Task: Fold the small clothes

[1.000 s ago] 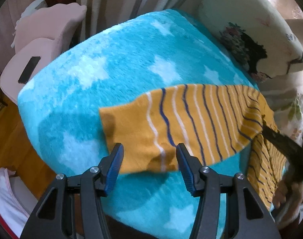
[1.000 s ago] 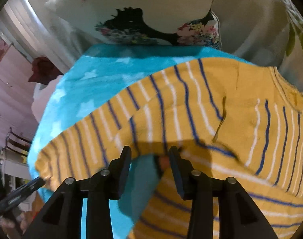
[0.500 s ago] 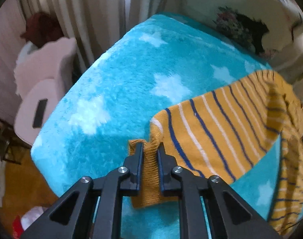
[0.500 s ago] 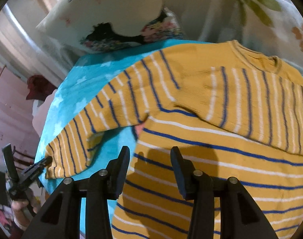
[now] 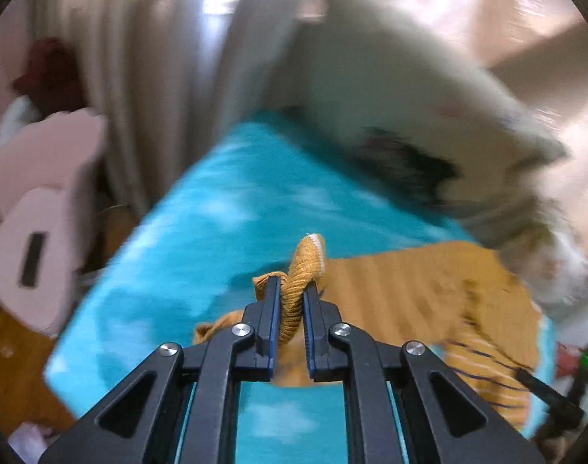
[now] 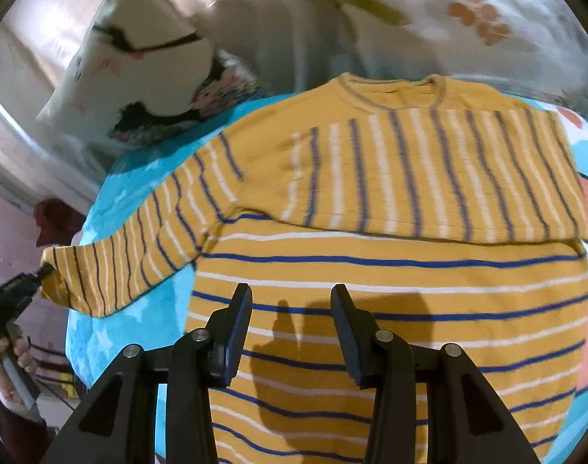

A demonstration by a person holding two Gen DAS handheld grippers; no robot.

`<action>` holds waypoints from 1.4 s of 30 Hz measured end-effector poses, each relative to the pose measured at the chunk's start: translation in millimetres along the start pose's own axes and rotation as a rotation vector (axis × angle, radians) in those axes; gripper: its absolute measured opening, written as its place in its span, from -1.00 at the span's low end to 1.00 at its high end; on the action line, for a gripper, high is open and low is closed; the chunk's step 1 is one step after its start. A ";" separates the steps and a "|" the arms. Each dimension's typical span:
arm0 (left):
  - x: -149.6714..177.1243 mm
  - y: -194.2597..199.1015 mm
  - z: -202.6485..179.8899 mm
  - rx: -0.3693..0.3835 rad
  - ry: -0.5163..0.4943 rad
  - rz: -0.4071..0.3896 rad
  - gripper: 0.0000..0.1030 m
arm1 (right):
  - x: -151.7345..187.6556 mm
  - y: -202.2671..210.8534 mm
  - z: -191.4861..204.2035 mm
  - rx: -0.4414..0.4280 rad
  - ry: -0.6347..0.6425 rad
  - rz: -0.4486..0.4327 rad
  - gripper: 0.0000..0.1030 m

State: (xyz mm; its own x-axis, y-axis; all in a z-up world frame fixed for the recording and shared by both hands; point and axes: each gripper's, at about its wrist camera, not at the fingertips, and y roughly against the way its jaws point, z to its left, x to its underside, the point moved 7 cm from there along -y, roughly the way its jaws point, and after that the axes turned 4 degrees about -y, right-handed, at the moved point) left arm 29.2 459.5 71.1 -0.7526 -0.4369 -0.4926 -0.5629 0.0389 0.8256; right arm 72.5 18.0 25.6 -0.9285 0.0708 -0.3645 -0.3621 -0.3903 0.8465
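A small mustard-yellow sweater (image 6: 390, 270) with blue and white stripes lies flat on a turquoise star blanket (image 6: 139, 170), neck away from me. Its right sleeve is folded across the chest. Its left sleeve (image 6: 139, 247) stretches out to the left. My left gripper (image 5: 292, 294) is shut on that sleeve's cuff (image 5: 299, 278) and holds it lifted off the blanket; it also shows at the left edge of the right wrist view (image 6: 42, 270). My right gripper (image 6: 290, 301) is open and empty, hovering over the sweater's lower body.
A printed white pillow (image 6: 139, 77) and floral bedding (image 6: 429, 19) lie beyond the sweater's neck. A pink chair (image 5: 42, 201) with a dark phone on it stands left of the bed, by curtains (image 5: 147, 77). The blanket's left edge (image 5: 100, 270) drops to a wooden floor.
My left gripper closed on the sleeve cuff and has lifted it off the blanket. My right gripper drew back over the sweater's lower body, still open.
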 end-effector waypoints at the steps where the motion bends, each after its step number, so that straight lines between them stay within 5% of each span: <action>1: -2.6 0.9 -19.4 0.022 -0.030 -0.002 -0.80 | 0.6 3.4 -4.6 0.001 -0.010 -0.007 -0.10; 10: 13.0 -34.7 -235.7 0.256 -0.223 0.047 -0.80 | 3.9 45.0 -91.6 -0.026 -0.134 -0.062 -0.10; 16: 57.2 -86.3 -406.2 0.423 -0.341 0.138 -0.80 | 8.6 78.6 -176.6 0.002 -0.221 -0.088 -0.10; 21: 119.0 -145.1 -497.8 0.430 -0.431 0.253 -0.71 | 13.8 100.3 -242.5 0.034 -0.292 -0.100 -0.10; 23: 137.3 -152.4 -503.2 0.418 -0.432 0.293 -0.68 | 13.1 108.5 -263.3 0.041 -0.304 -0.104 -0.10; 27: 150.0 -137.6 -488.3 0.434 -0.387 0.310 -0.06 | 0.4 116.2 -280.8 0.027 -0.288 -0.118 -0.10; 29: 145.4 -116.5 -463.1 0.389 -0.381 0.263 0.05 | -8.8 114.8 -277.7 0.004 -0.264 -0.121 -0.10; 36: 142.2 -79.5 -337.9 0.032 -0.293 0.188 0.09 | -50.4 71.6 -213.9 -0.126 -0.079 -0.092 -0.10; 42: 156.6 -64.3 -248.5 -0.134 -0.168 0.197 0.09 | -60.8 6.0 -193.0 -0.106 -0.045 0.029 -0.10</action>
State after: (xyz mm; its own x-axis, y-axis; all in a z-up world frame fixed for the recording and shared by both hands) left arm 32.4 165.3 9.2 -0.8951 -0.2776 -0.3488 -0.3589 -0.0155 0.9332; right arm 142.7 -165.8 -22.1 -0.9421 0.0982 -0.3206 -0.3264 -0.4876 0.8097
